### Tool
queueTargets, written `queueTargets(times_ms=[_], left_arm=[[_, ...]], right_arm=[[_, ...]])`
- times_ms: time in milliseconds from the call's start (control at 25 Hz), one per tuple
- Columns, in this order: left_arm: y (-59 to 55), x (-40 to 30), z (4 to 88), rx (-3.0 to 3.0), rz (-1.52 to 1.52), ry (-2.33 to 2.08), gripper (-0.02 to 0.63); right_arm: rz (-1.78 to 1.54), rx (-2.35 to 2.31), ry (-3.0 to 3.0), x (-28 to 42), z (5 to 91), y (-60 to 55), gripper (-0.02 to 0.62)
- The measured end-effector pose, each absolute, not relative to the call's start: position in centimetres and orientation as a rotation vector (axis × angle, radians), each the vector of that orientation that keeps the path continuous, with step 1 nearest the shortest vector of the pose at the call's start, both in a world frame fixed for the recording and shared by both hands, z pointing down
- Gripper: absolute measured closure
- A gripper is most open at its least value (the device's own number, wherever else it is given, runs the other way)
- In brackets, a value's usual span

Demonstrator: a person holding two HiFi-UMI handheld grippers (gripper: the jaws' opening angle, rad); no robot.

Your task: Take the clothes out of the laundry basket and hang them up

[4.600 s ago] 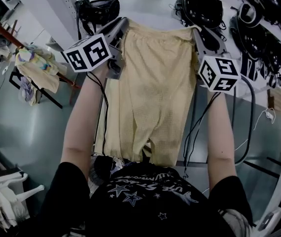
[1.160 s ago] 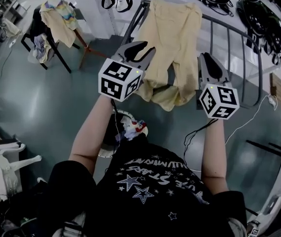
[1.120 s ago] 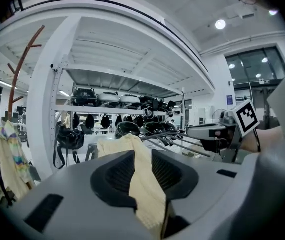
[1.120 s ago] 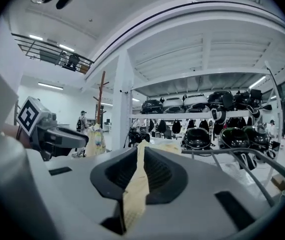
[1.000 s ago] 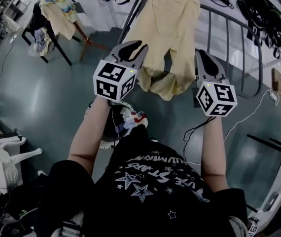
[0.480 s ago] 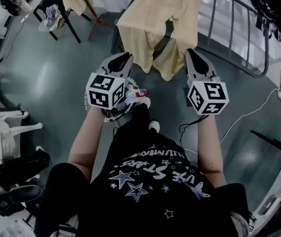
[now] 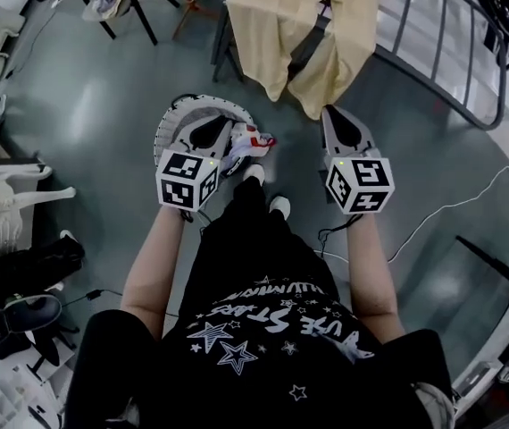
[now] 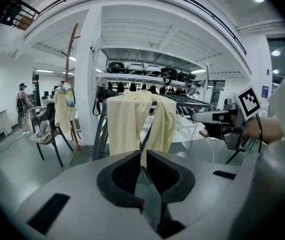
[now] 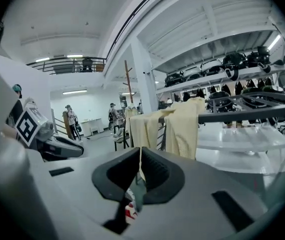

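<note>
The basket (image 7: 203, 99) stands on open floor (image 7: 76, 96), with one red-and-white cloth (image 7: 247, 139) lying over its right rim. The left gripper (image 7: 212, 130) hangs over the basket's middle. Its jaws have just been closing and now meet at the tips with nothing between them. The right gripper (image 7: 333, 119) is off the basket's right side, clear of the rim, its jaws also pressed together and empty.

Beyond the basket's far edge, the yellow garment (image 7: 277, 25) hangs over the rack (image 7: 442, 34), its hem ending short of the basket, with bare floor in between. The person's shoes (image 7: 279, 206) stand just by the basket's near right edge. To the basket's left the floor is open out to a white chair (image 7: 22, 195). Far left beyond the basket, a dark chair (image 7: 138, 3) carries more clothes. To the basket's right, past the right gripper, a thin cable (image 7: 455, 206) trails across the floor.
</note>
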State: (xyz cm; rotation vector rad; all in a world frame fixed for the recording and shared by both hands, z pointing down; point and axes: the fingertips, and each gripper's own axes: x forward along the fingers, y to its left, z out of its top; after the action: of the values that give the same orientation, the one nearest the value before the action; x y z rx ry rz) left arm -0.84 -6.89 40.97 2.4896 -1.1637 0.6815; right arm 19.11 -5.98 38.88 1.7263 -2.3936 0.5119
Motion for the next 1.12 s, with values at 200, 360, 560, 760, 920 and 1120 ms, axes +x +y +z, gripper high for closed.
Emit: queueTargets(times_ms=[200, 360, 560, 760, 920, 1120], left_arm=[[-4.8, -0.8, 46.1, 2.454, 0.819, -1.087, 0.541], [-4.0, -0.1, 50.9, 2.429, 0.931, -0.996, 0.496], [-3.3, 0.4, 58.1, 2.413, 1.095, -0.867, 0.434], [-3.7, 0.3, 65.7, 2.401, 1.224, -0.727, 0.408], [-4.7, -0.2, 71.4, 2.389, 1.301, -0.645, 0.393], [-5.3, 0.0, 76.4, 2.381, 1.345, -0.584, 0.388]], right_arm=[[0.602, 1.662, -2.366, 18.1, 44.2, -4.8, 0.575], [0.687, 1.627, -2.324, 17.5, 49.1, -4.3, 0.575], [0.787, 1.575, -2.262, 16.8, 55.2, -3.9, 0.575], [0.862, 1.561, -2.211, 15.8, 60.9, -4.0, 0.577], [0.911, 1.546, -2.182, 14.4, 65.3, -3.8, 0.577], [0.919, 1.533, -2.172, 13.1, 68.8, -4.1, 0.578]])
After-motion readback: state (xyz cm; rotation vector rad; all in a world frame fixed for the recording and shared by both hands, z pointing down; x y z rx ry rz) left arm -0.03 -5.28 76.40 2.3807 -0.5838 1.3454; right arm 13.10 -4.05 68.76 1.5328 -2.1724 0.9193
